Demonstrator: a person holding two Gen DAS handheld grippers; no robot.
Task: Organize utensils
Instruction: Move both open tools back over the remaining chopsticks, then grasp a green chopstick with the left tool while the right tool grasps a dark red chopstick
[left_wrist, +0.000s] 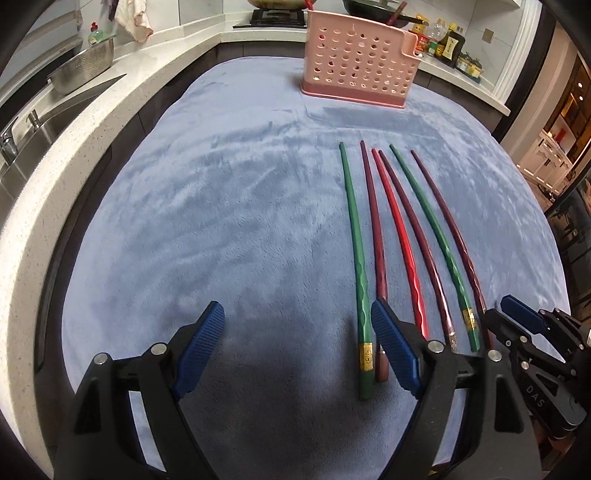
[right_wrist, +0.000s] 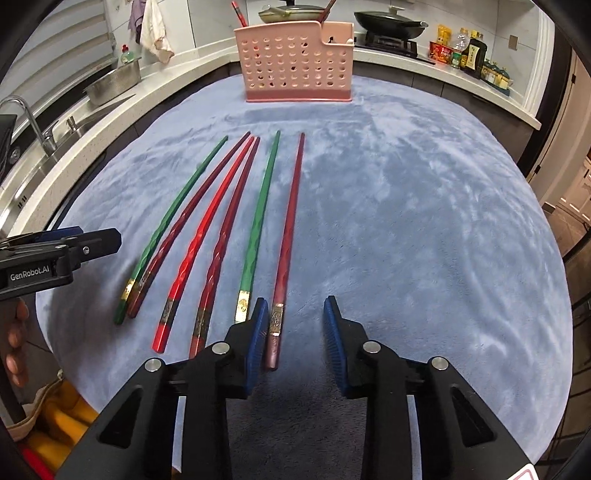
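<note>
1. I read my left gripper as spread wide, nothing between its blue pads, hovering over the blue cloth. Its right pad sits just beside the butt ends of the leftmost green chopstick and the dark maroon one next to it.
2. My right gripper is also spread and holds nothing. The handle end of the rightmost maroon chopstick lies between its fingers, close to the left pad; I cannot tell whether pad and stick touch.
3. In the right wrist view the left gripper enters at the left edge, near the green chopstick's handle.
4. Six chopsticks lie on the cloth, roughly parallel, tips pointing away from me: green, maroon, bright red, maroon, green, maroon.
5. The pink perforated utensil holder stands upright at the far edge of the cloth, well apart from the chopstick tips. A stick or two show above its rim.
6. Beyond: white counter with a metal colander, and sauce bottles at right.
</note>
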